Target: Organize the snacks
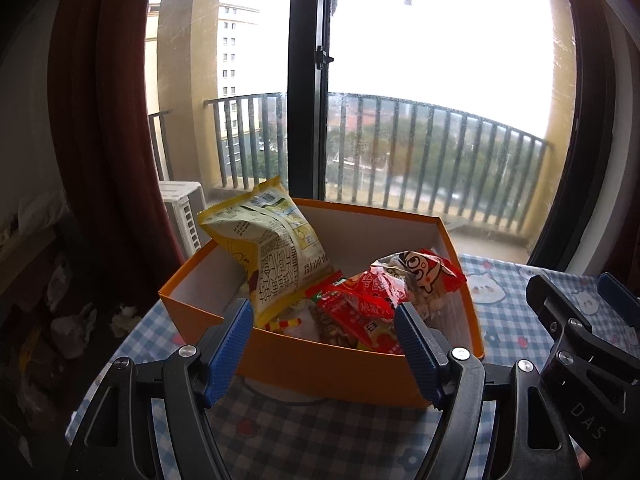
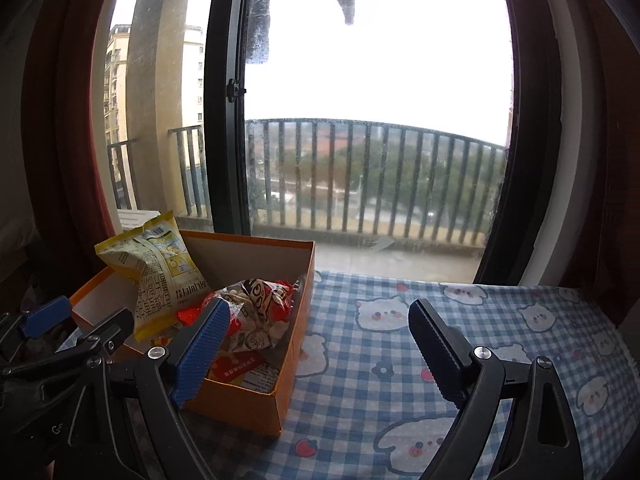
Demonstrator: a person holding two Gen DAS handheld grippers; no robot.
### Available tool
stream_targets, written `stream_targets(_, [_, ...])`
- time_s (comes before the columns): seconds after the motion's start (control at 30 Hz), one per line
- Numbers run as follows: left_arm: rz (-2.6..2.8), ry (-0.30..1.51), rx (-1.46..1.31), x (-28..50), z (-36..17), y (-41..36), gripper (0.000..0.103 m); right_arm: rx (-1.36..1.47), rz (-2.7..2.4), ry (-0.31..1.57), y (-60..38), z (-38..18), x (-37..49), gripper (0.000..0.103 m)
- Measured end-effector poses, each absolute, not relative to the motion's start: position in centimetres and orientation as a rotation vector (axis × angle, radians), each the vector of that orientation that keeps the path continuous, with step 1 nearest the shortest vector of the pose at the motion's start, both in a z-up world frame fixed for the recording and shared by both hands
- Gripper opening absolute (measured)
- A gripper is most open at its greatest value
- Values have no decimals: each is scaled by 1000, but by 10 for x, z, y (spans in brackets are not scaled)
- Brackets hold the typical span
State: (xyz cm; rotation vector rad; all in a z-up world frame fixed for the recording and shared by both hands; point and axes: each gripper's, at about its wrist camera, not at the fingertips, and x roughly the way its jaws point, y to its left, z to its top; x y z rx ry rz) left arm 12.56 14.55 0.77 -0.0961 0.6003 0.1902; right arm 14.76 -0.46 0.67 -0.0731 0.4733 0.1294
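- Box (image 1: 280, 354): 1 orange open-topped carton, white inside, on the checked cloth (image 2: 400, 380) near the table's left edge by the window. We judge it the collecting point for the snacks.
- Yellow bag (image 1: 272, 256): 1 puffed pack, leaning against the box's far left corner, top poking above the rim. We take it that it stands propped because it is too tall to lie flat among the rest.
- Red packets (image 1: 360, 308): at least 2, crumpled, lying on the right half of the box; 1 with a cartoon face (image 2: 260, 300) rides on top, touching the right wall.
- Smaller items sit underneath; we cannot tell them apart.
- Left gripper (image 1: 324, 344): jaws partly apart, empty, straddling the box's near wall without pressing it, pointing down at the contents.
- Right gripper (image 2: 316, 356): jaws wide apart, nothing between them; its left finger (image 2: 200, 352) overlaps the box in view, its right finger hangs over bare cloth. We cannot tell whether it touches the box.
- Cloth right of the box: no snacks visible on it, so we judge the sorting nearly or fully done.
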Motion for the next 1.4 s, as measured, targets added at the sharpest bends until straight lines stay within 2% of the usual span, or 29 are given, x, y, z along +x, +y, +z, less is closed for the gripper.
stream_targets(0.77, [115,553,-29,35,13,44,75,-32,38,435,-117,7,43,93])
stream_targets(1.2, [104,537,2,-11,-1,20,75,-1,38,436,-147,-13,-1,93])
stream_targets(1.4, [101,536,5,-21,-8,17,80,9,15,439,-150,-20,-18,93])
